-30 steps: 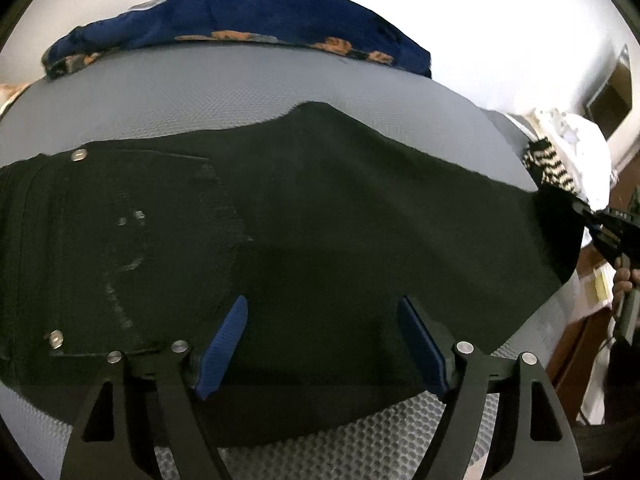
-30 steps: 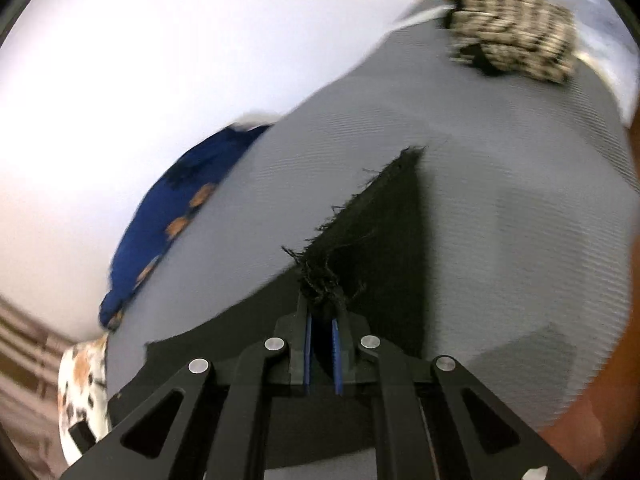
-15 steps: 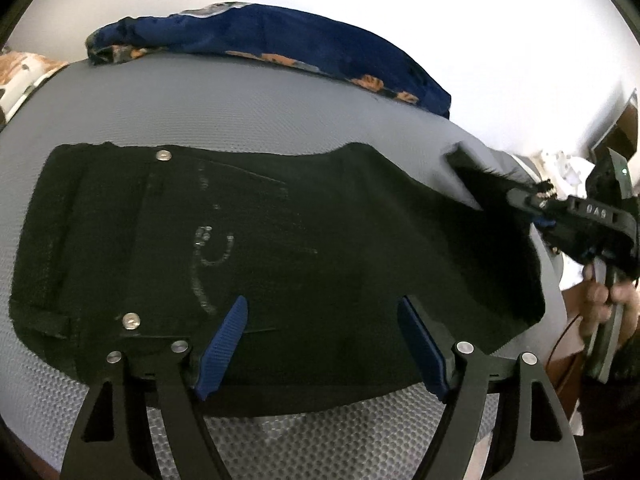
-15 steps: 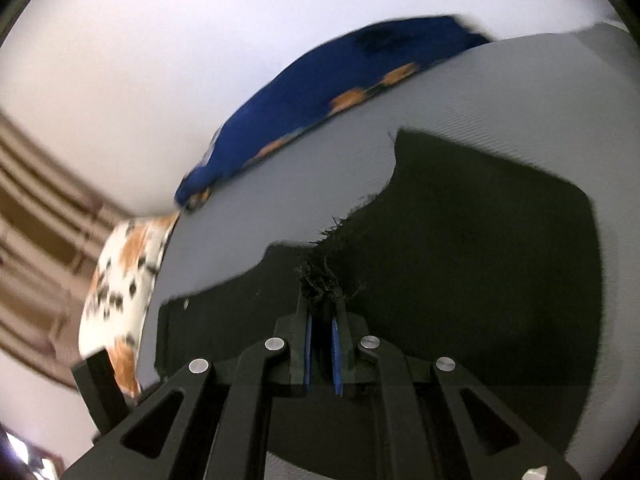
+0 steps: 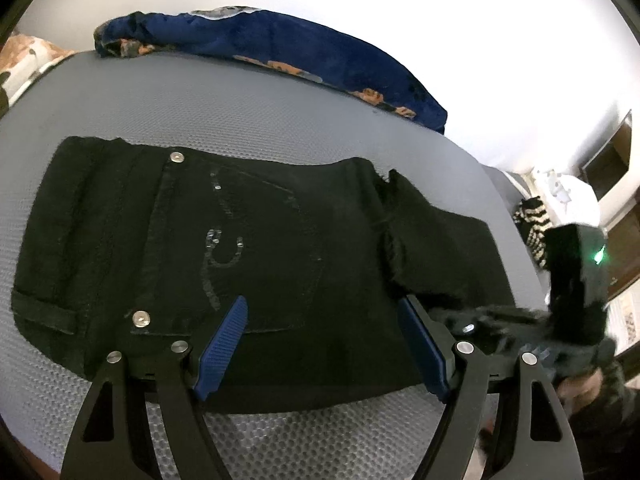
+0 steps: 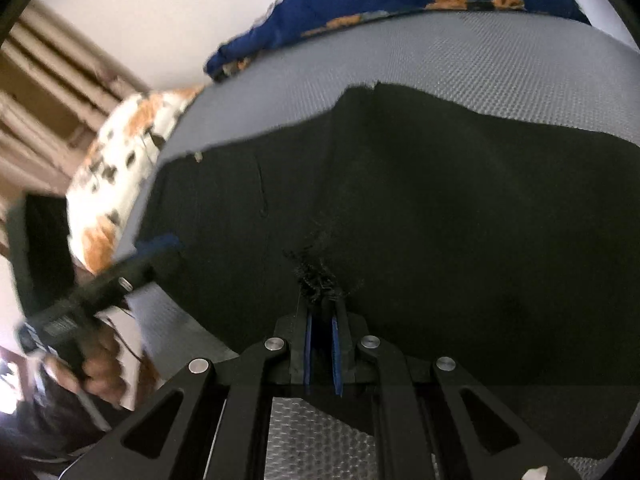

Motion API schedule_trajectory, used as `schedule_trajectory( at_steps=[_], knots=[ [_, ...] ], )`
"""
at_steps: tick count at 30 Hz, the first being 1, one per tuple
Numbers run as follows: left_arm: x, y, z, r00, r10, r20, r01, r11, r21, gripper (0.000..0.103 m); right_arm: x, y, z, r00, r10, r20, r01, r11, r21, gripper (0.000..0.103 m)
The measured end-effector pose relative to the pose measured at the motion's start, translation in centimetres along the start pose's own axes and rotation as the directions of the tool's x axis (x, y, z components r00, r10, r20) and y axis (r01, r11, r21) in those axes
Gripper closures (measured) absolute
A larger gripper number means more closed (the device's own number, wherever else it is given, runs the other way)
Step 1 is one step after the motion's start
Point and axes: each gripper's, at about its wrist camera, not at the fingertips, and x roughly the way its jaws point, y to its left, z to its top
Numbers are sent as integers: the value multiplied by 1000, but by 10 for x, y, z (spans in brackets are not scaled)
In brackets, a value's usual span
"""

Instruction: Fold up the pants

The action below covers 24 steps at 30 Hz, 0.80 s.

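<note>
the right gripper [image 6: 322,344] is clamped tight on the frayed hem [image 6: 316,272] of the black pants [image 5: 224,248], a tuft of loose threads sticking out just past its blue pads. the leg end it carries lies doubled over the rest of the garment, its ragged edge [image 5: 390,240] crossing the cloth to the right of the back pocket [image 5: 236,240]. the left gripper [image 5: 320,344] hangs over the near edge of the pants with its jaws wide apart and nothing between them; whether the tips touch the cloth is not clear.

the pants lie flat on a grey mesh surface [image 5: 240,96], long axis running left to right in the left wrist view, waistband [image 5: 60,224] at the left end and the folded part at the right. so the waistband lies away to the left of the carried hem, along that same axis, and the fold probably has to travel that way. the right hand [image 5: 576,392] owns the hem; the left gripper is nearer the pocket and waistband, well placed to pin the lower layer.

a blue patterned cloth [image 5: 280,48] lies along the far edge, clear of the pants.
</note>
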Motion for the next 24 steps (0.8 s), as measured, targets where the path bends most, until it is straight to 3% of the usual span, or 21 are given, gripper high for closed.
schedule_trajectory(
  at_steps=[5,7,11,13,18,20,24],
  knots=[
    [4,-3,5,999,-35,-19,35,999,-31,25,9,3,-1,999,-27,-19,27,1000,-1,82],
    [6,-6,8,998,-53,-26,52,998,-38,25,4,5,-2,999,-26,-19,25,1000,-18,70],
    [9,-12,11,991,-117,-57,114,991,-63,25,-23,3,-7,1000,-1,19,1,1000,-10,65],
    [14,-18,11,982,-174,-76,168,983,-81,25,-37,-4,-8,999,2,53,-3,1000,16,65],
    [32,-27,11,935,-322,-148,293,937,-188,28,-73,-37,-11,984,-70,162,49,990,134,63],
    [43,-30,11,919,-343,-192,298,926,-231,31,-79,-47,-11,980,-71,186,38,984,177,63],
    [59,-29,6,907,-333,-259,257,923,-286,41,-87,-63,-10,973,-77,216,25,972,232,63]
  ],
)
